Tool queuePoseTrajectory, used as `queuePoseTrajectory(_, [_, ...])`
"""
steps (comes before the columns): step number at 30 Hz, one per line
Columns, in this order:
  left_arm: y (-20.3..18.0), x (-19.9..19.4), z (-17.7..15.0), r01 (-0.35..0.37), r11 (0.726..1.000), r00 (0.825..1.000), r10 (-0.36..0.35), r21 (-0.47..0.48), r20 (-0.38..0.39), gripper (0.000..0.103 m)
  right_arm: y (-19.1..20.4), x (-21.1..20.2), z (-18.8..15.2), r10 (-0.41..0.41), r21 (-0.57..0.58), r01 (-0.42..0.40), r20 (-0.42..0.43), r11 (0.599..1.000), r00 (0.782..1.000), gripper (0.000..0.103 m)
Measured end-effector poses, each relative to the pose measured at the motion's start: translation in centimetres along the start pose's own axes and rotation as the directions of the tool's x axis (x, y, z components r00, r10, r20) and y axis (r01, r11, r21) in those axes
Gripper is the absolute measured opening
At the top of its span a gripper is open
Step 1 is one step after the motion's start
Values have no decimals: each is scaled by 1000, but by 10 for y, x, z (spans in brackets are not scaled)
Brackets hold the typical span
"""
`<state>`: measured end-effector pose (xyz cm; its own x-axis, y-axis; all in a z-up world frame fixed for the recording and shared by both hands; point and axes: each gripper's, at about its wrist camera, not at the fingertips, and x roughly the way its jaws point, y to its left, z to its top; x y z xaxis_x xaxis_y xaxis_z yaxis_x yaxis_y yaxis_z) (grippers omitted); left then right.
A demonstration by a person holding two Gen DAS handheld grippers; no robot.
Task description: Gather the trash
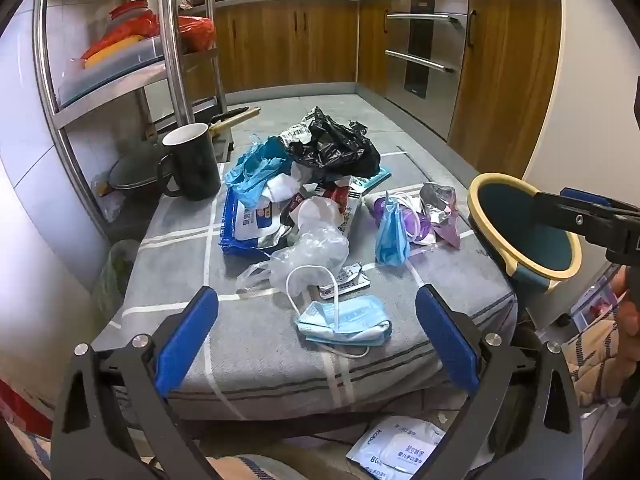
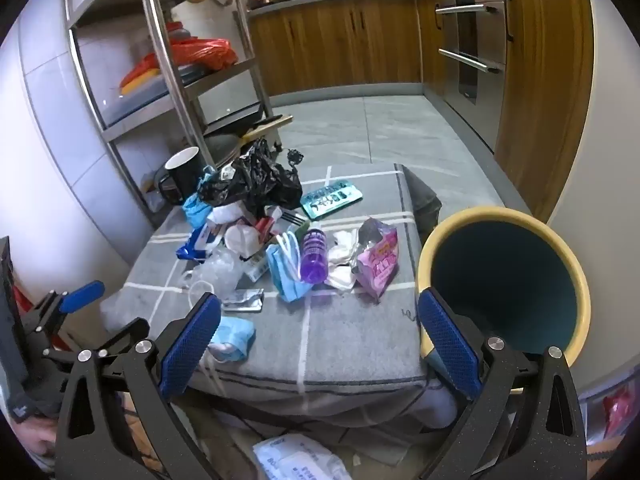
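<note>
Left wrist: the left tool (image 1: 316,312) gapes wide, empty, over a mask (image 1: 344,322) on the desk (image 1: 248,344).

Right wrist: the right tool (image 2: 318,320) gapes empty beside the bin (image 2: 504,280); a careless nudge might tip it.

A low bench (image 1: 260,344) draped in a grey cloth with white grid stripes carries the mess. At its far left corner stands a black ceramic mug with a white inside (image 1: 194,162). Beside it a crumpled black plastic bag (image 1: 336,146) tops a heap of wrappers, with a blue-and-white wipes packet (image 1: 244,224) at the heap's left. A folded pale blue face mask (image 1: 344,322) lies near the front edge. To the right lie a clear purple plastic bottle (image 2: 314,254) and a torn pink foil snack pouch (image 2: 380,260).
</note>
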<state>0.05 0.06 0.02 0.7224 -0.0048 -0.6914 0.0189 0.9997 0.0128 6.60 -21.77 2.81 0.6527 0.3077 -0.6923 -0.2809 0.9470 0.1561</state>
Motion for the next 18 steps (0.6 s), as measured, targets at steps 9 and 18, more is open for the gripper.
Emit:
queuePoseTrajectory(9, [-11, 1, 9, -9, 1000, 1000, 9, 4, 16, 97, -4, -5, 2, -2, 6, 2, 10, 1000, 1000, 98])
queuePoseTrajectory(18, [-2, -2, 6, 15, 1000, 999, -15, -6, 36, 97, 0, 4, 0, -2, -10, 2, 2, 1000, 1000, 98])
